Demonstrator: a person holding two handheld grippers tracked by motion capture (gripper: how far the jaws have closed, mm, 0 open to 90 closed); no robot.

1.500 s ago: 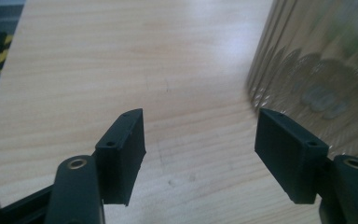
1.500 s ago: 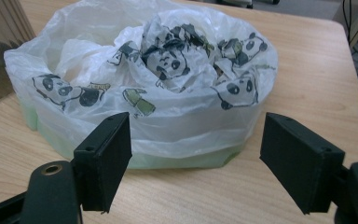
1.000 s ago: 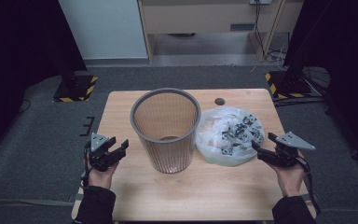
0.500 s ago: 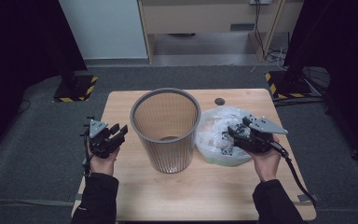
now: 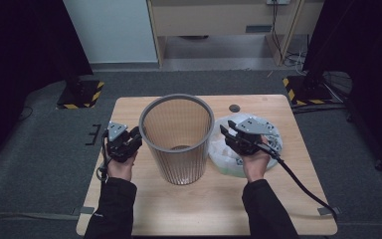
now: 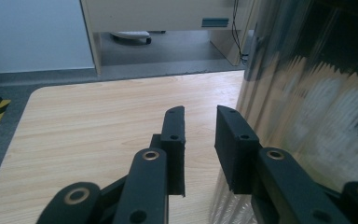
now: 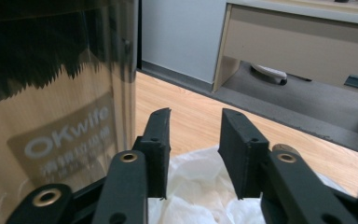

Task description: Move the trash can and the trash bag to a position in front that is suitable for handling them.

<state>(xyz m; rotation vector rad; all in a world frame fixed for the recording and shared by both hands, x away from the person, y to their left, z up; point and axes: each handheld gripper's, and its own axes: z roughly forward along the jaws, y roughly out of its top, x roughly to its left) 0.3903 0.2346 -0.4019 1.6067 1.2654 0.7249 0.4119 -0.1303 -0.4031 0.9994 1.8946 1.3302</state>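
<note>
A grey mesh waste basket (image 5: 178, 139) stands upright in the middle of the wooden table (image 5: 288, 189). A crumpled white plastic bag (image 5: 219, 157) lies just right of it. My left gripper (image 5: 135, 135) hovers beside the basket's left wall (image 6: 317, 93); its jaws have just been closing and stand narrowly open (image 6: 200, 112) with nothing between them. My right gripper (image 5: 226, 132) is above the bag (image 7: 200, 186), close to the basket's right wall (image 7: 56, 116). Its jaws (image 7: 196, 114) have also just been closing and keep a small gap with nothing in it.
A small black round cap (image 5: 235, 107) sits at the table's far edge. A cable (image 5: 303, 184) trails from the right gripper across the table's right side. Beyond the table are grey floor, a wooden desk and black-yellow stand bases (image 5: 82, 94).
My right gripper has moved left over the bag toward the basket. My left gripper has edged closer to the basket's left side. Both pairs of jaws stand narrower than before.
</note>
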